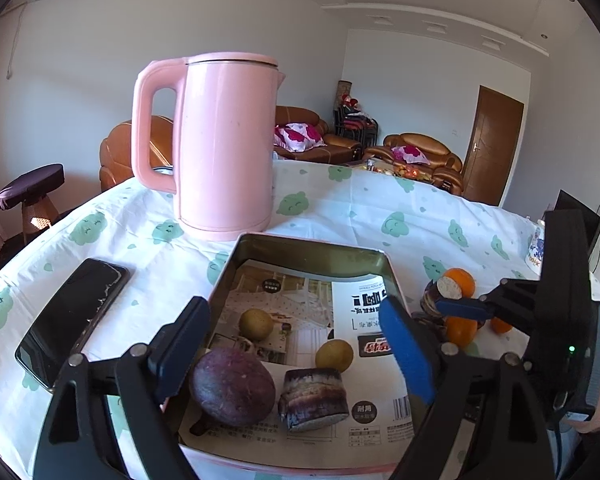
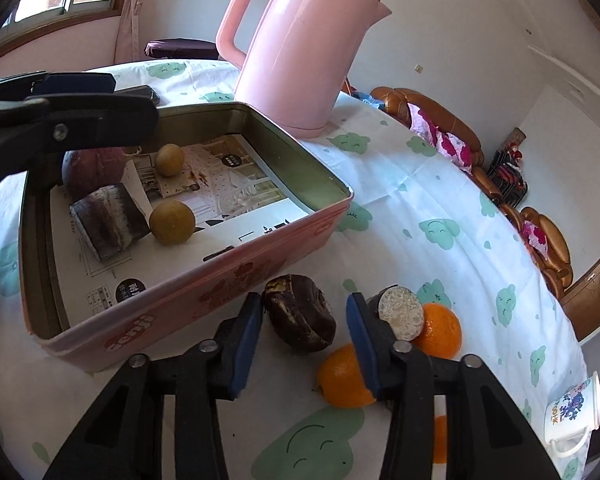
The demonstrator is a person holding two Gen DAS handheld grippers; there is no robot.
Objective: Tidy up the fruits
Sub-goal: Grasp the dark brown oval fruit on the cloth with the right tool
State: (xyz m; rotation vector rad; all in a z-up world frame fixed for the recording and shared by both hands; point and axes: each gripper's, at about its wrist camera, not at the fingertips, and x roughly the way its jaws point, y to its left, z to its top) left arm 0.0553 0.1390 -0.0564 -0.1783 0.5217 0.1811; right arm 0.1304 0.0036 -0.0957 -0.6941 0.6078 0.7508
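A pink tin box (image 1: 312, 242) lined with a printed sheet holds a purple passion fruit (image 1: 232, 386), a dark sugarcane piece (image 1: 314, 398) and two small yellow-green fruits (image 1: 256, 324). My left gripper (image 1: 294, 308) hangs open above the box with nothing between its fingers. Right of the box wall (image 2: 204, 276), a dark brown cane chunk (image 2: 300, 316) lies on the cloth between the fingers of my right gripper (image 2: 305, 300). The left pad touches the chunk and a thin gap shows at the right pad. A cane piece with a pale cut end (image 2: 400, 312) and three oranges (image 2: 440, 330) lie just right of it.
A tall pink kettle (image 1: 224, 144) stands right behind the box. A black phone (image 1: 72, 320) lies left of the box. A white printed mug (image 2: 572, 412) lies on its side near the table's right edge. The round table carries a white cloth with green clouds (image 2: 440, 232).
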